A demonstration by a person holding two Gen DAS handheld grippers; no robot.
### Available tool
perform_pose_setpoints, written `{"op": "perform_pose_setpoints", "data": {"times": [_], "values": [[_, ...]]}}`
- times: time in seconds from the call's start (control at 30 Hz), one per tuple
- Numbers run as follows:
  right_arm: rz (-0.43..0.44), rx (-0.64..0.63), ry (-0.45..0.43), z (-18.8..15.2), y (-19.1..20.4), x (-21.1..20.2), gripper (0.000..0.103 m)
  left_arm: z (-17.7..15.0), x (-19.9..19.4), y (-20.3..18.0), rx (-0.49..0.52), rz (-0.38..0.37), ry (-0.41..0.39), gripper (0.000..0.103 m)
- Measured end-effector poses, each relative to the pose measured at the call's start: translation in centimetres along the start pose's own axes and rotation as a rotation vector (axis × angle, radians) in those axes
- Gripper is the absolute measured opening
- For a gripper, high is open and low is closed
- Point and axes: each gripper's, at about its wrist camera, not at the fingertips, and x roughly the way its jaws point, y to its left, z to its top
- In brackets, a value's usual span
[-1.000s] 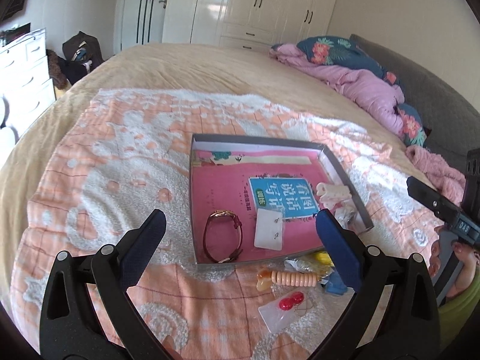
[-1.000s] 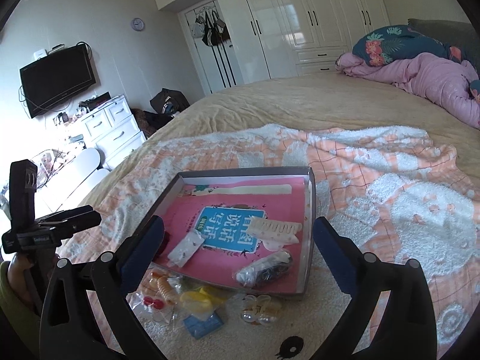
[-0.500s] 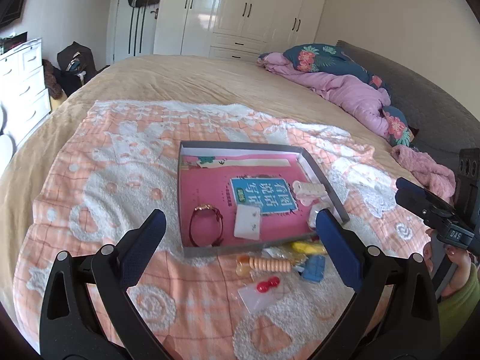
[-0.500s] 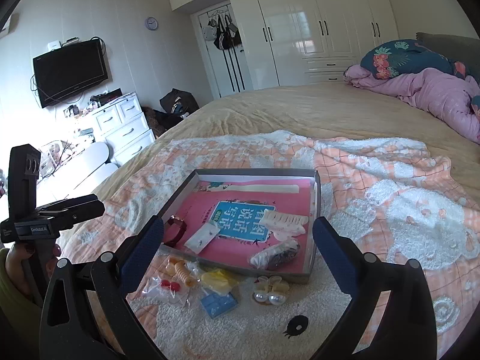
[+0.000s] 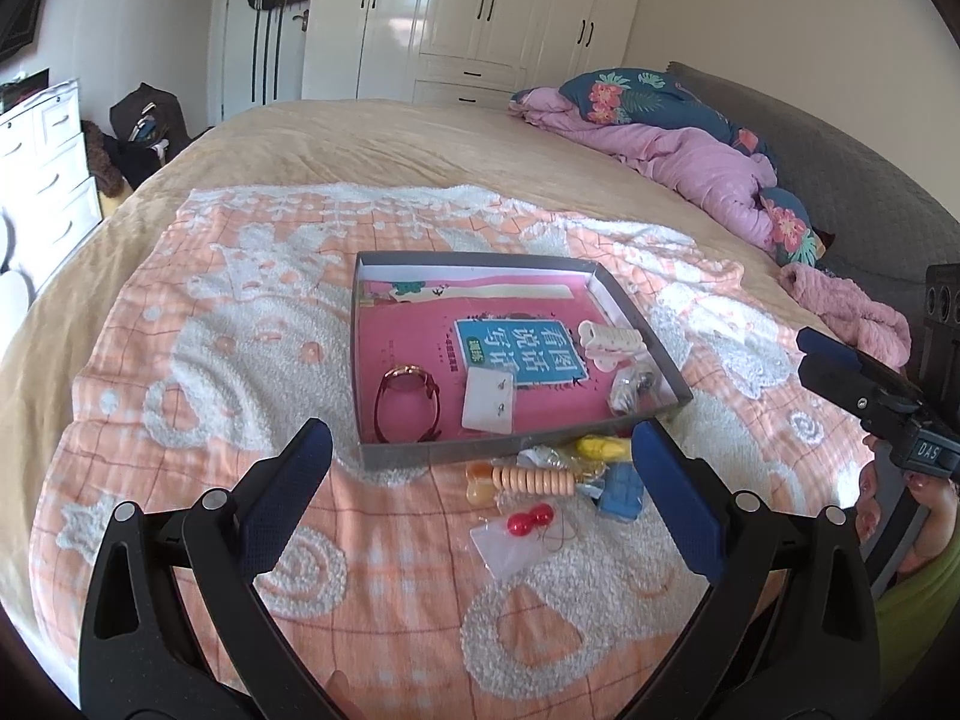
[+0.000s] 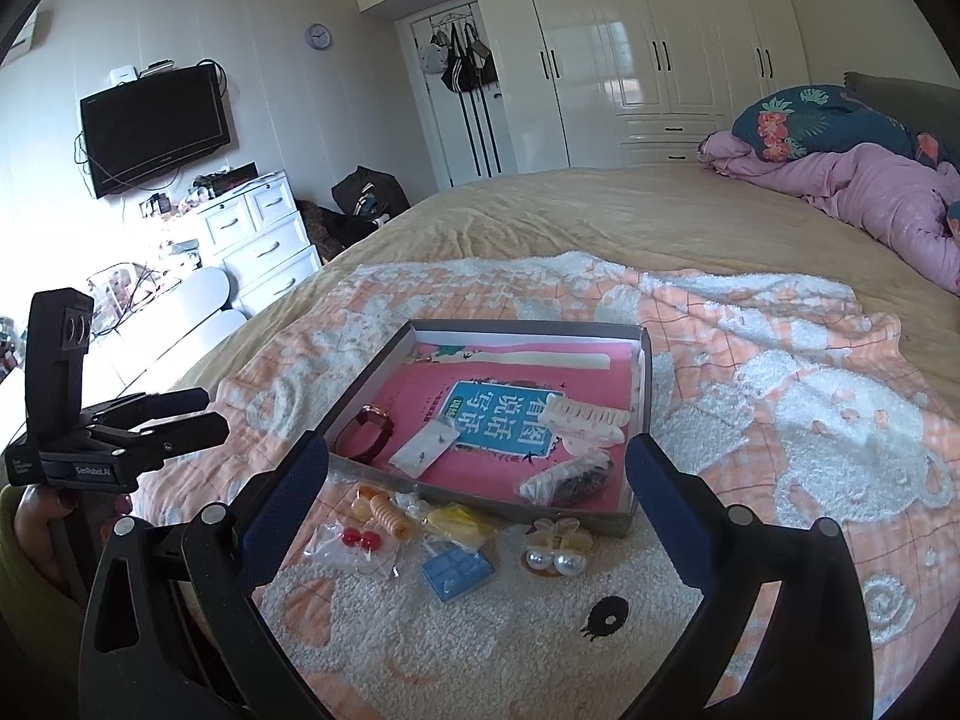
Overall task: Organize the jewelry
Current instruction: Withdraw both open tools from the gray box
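Both grippers hovering empty over the bed, left gripper (image 5: 477,450) jaws apart, right gripper (image 6: 477,468) jaws apart; watch (image 5: 407,402) inside grey tray (image 5: 510,456), bagged trinkets (image 6: 354,543) beside it, contents hard to make out

Daylight fills the room, bright and soft, with no hard shadows on the bed (image 5: 420,138). In the right wrist view the light pours in from the left, where the white dresser (image 6: 264,240) and the things near it are washed out to near white. The glossy wardrobe doors (image 6: 630,42) carry pale window reflections in both views. The blanket (image 5: 180,360) is evenly lit; the tray (image 5: 672,372) casts only a thin shade along its inner walls. Both pictures are sharp in the middle and show strong fisheye bending: walls and bed edges curve, and the corners go black. The near tongs look slightly soft, and the far room is a little hazy.
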Motion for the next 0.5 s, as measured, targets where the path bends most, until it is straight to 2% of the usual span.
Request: {"op": "perform_pose_setpoints", "data": {"times": [0.27, 0.5], "values": [[0.006, -0.016, 0.026, -1.0, 0.7, -0.3, 0.099, -1.4, -0.4, 0.2, 0.012, 0.015, 0.028, 0.094], [0.011, -0.031, 0.085, -2.3, 1.4, 0.5, 0.099, -3.1, -0.2, 0.7, 0.012, 0.029, 0.072, 0.094]]}}
